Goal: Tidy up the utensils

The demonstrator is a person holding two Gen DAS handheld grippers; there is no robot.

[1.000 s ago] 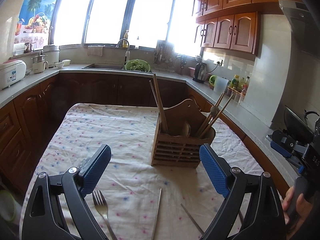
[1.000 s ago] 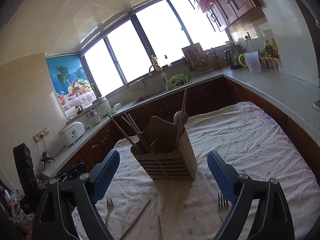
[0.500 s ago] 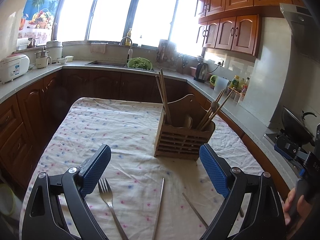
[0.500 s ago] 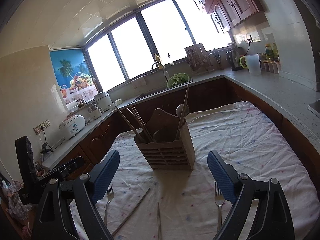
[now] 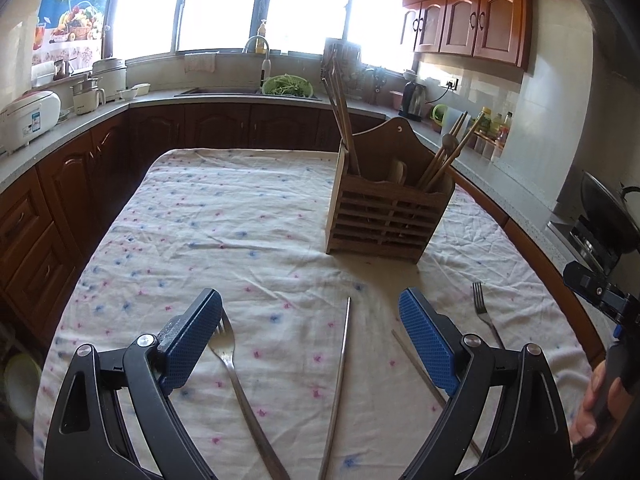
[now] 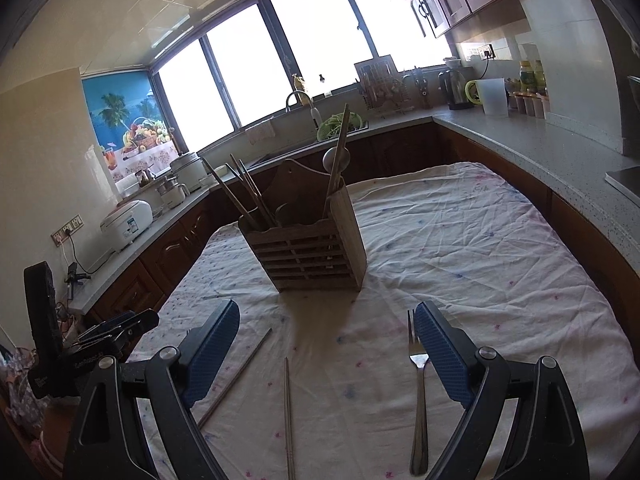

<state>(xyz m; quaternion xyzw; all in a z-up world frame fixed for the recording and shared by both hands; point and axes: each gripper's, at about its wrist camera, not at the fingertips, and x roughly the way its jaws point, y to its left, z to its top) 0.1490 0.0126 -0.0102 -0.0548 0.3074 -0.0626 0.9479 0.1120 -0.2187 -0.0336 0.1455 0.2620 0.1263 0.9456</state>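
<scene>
The left claw (image 5: 310,322) gapes wide and empty above the cloth-covered worktop (image 5: 240,216), a fork (image 5: 236,372) just inside its left pad and a metal chopstick (image 5: 339,380) between the pads. The right claw (image 6: 326,340) is likewise spread and empty, with a second fork (image 6: 418,392) beside its right pad and a pair of metal chopsticks (image 6: 288,412) lying between. Past both stands the slatted wooden utensil holder (image 5: 386,220), upright on the cloth, wooden chopsticks (image 5: 342,120) and a spoon leaning out. Nothing lies between claws and holder. Behind are a kettle (image 6: 454,88) and rice cooker (image 6: 126,224) on the kitchen counter.
</scene>
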